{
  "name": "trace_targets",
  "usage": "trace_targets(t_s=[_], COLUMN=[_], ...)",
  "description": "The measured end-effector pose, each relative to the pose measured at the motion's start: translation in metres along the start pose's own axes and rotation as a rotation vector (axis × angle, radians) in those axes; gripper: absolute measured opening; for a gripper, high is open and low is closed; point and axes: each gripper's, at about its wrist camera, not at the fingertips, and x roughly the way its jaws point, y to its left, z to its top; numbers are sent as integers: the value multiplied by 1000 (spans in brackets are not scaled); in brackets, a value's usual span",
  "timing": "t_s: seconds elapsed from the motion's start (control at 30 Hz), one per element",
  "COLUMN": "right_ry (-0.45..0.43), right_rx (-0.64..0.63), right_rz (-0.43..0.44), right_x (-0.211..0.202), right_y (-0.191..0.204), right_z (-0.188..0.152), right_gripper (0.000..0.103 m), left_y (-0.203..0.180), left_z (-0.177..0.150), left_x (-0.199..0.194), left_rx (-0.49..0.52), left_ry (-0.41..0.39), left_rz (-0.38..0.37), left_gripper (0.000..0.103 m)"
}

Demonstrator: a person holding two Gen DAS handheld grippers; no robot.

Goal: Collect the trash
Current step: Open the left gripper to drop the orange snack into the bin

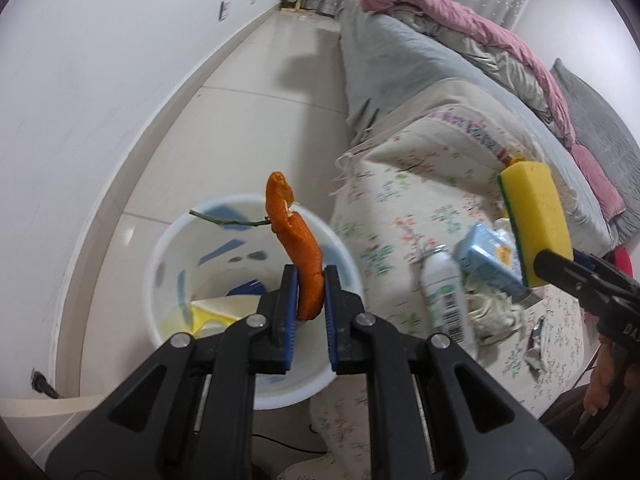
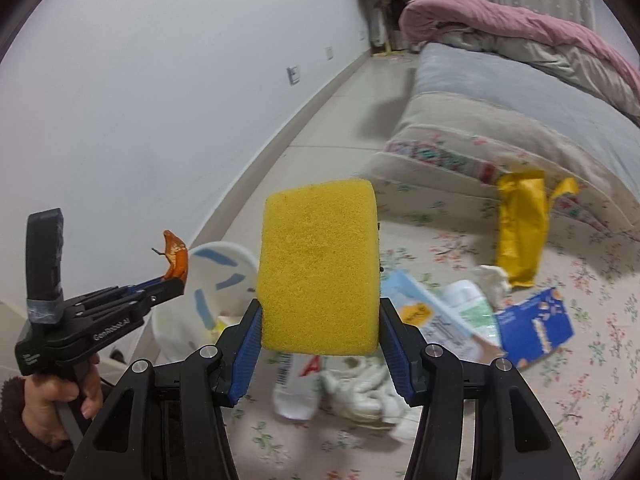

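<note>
My left gripper (image 1: 310, 280) is shut on a strip of orange peel (image 1: 298, 248) with a thin green stem, held above the white bin (image 1: 160, 280) on the floor. The bin has blue marks and some yellow and white trash inside. My right gripper (image 2: 320, 320) is shut on a yellow sponge (image 2: 318, 268) with a green scrub side, over the flowered bed cover. In the right wrist view the left gripper (image 2: 176, 276) and peel (image 2: 176, 258) hang over the bin (image 2: 224, 276) at the left. The right gripper (image 1: 536, 268) with the sponge (image 1: 534, 220) shows at the right of the left wrist view.
Trash lies on the flowered cover (image 2: 560, 380): a white bottle (image 1: 444, 292), a light blue carton (image 1: 486, 258), a dark blue box (image 2: 536, 326), a yellow wrapper (image 2: 520, 224), crumpled white tissue (image 2: 360, 392). Pink and grey bedding (image 2: 500, 28) lies behind. A white wall (image 1: 100, 80) borders the tiled floor.
</note>
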Motion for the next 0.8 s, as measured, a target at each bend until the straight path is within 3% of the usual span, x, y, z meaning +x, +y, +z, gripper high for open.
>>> trace_targets(t_s=[0.4,0.43,0.47,0.5,0.6,0.8], right_ry=[40,41,43,46,58,92], right_rx=[-92,-97,-104,-108,-120,-144], right_rz=[48,50,53,55,57,54], right_x=[35,37,41,43,51,68], right_y=[49,52,55,58,64,75], right_z=[-2,-2,-2,-3,-4,-6], right_gripper=[56,56,56,56,56,56], left_y=[42,43,45,48,59,88], left_z=[-12,-12,-12,-12,-16,-26], left_x=[12,11,12,11,0,-16], left_rx=[-19,-16,-14,-18,-41,-121], left_ry=[7,3,5,9,-21,-2], left_rz=[4,11,16,22,67,168], left_gripper=[14,17,27,45,72,85])
